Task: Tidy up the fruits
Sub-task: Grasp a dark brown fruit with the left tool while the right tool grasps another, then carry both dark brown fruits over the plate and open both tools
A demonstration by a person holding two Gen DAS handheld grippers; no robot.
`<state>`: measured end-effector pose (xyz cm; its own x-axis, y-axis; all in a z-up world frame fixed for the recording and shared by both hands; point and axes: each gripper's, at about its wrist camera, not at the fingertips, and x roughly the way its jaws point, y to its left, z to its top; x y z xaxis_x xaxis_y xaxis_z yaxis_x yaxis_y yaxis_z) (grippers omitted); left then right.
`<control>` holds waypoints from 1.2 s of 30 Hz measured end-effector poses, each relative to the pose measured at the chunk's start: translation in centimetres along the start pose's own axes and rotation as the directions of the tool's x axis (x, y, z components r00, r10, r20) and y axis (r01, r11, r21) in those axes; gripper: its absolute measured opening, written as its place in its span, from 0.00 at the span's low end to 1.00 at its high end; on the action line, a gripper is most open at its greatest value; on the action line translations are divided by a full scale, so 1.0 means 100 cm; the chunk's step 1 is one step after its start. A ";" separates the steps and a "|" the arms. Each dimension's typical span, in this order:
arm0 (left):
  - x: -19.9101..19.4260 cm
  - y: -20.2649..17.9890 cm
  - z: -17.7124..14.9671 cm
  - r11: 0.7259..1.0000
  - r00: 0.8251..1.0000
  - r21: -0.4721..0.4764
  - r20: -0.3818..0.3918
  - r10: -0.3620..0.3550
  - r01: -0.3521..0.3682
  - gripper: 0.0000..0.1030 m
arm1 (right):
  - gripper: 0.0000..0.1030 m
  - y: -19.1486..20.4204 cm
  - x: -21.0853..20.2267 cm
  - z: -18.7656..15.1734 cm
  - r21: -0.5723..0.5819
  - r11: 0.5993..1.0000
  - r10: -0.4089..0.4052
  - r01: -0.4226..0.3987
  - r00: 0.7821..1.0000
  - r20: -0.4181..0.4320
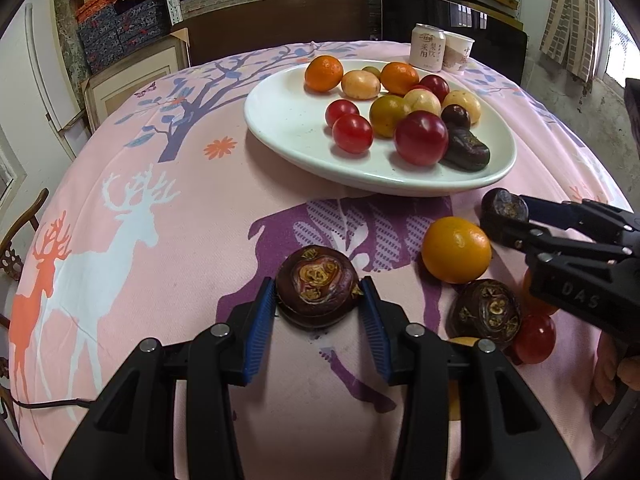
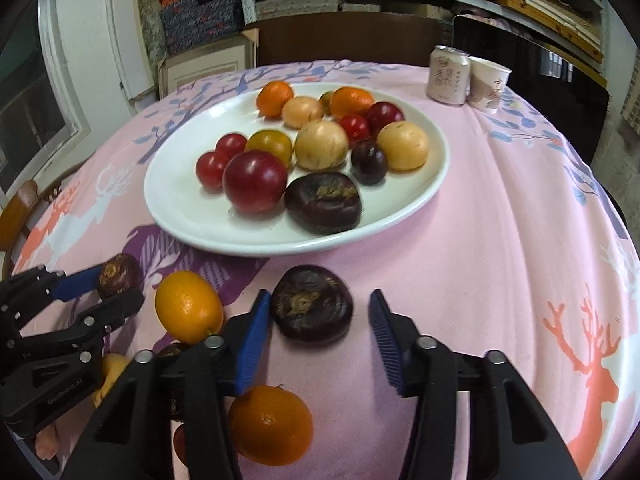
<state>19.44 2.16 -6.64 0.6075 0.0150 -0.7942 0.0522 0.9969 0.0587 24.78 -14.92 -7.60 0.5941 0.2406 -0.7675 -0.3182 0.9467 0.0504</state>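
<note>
A dark purple fruit [image 1: 318,286] lies on the pink cloth, and my left gripper [image 1: 318,308] is shut on it with both blue pads against its sides; the right wrist view shows that gripper [image 2: 118,282] at the left edge. A second dark fruit [image 2: 312,304] sits between the pads of my right gripper [image 2: 316,320]. Its left pad touches the fruit, and a narrow gap shows at its right pad. That right gripper [image 1: 502,216] reaches in at the right of the left wrist view. The white plate [image 1: 280,120] behind holds several fruits.
Loose on the cloth lie an orange citrus [image 1: 456,250], a third dark fruit [image 1: 486,314], a red tomato [image 1: 534,338] and an orange [image 2: 270,424] under my right gripper. A can [image 1: 427,47] and a paper cup [image 1: 458,54] stand behind the plate.
</note>
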 end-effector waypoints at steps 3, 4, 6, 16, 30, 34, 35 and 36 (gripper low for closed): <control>0.000 0.000 0.000 1.000 1.000 0.000 0.000 0.000 0.000 0.41 | 0.40 0.003 -0.002 -0.001 -0.013 1.000 0.003 -0.003 1.000 0.008; 0.000 0.000 0.000 1.000 1.000 0.000 0.000 0.000 0.000 0.41 | 0.40 0.002 -0.004 -0.001 -0.006 1.000 0.010 -0.009 1.000 0.012; 0.000 0.000 0.000 1.000 1.000 0.000 0.000 -0.001 0.001 0.41 | 0.40 0.000 -0.006 -0.002 0.009 1.000 0.017 -0.017 1.000 0.021; 0.000 0.000 0.000 1.000 1.000 0.004 0.001 0.000 0.000 0.42 | 0.40 -0.017 -0.030 -0.015 0.087 0.995 0.049 -0.056 0.995 0.084; -0.024 0.001 0.054 0.999 0.985 0.002 0.165 0.043 -0.044 0.41 | 0.40 -0.036 -0.066 0.023 0.141 0.985 0.065 -0.098 0.972 0.226; -0.003 0.004 0.092 0.998 0.985 -0.002 0.162 0.057 -0.057 0.41 | 0.40 -0.033 -0.051 0.058 0.107 0.991 0.052 -0.078 0.973 0.227; 0.004 0.005 0.101 0.998 0.986 -0.004 0.158 0.060 -0.060 0.41 | 0.40 -0.032 -0.045 0.063 0.103 0.992 0.053 -0.078 0.974 0.222; 0.009 0.006 0.106 0.998 0.986 -0.006 0.155 0.061 -0.061 0.41 | 0.40 -0.031 -0.039 0.068 0.099 0.992 0.056 -0.079 0.974 0.218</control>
<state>28.42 1.91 -0.92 0.7250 0.0634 -0.6859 0.0108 0.9946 0.1034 28.50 -17.33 -0.41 0.7223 0.3337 -0.6058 -0.2894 0.9414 0.1734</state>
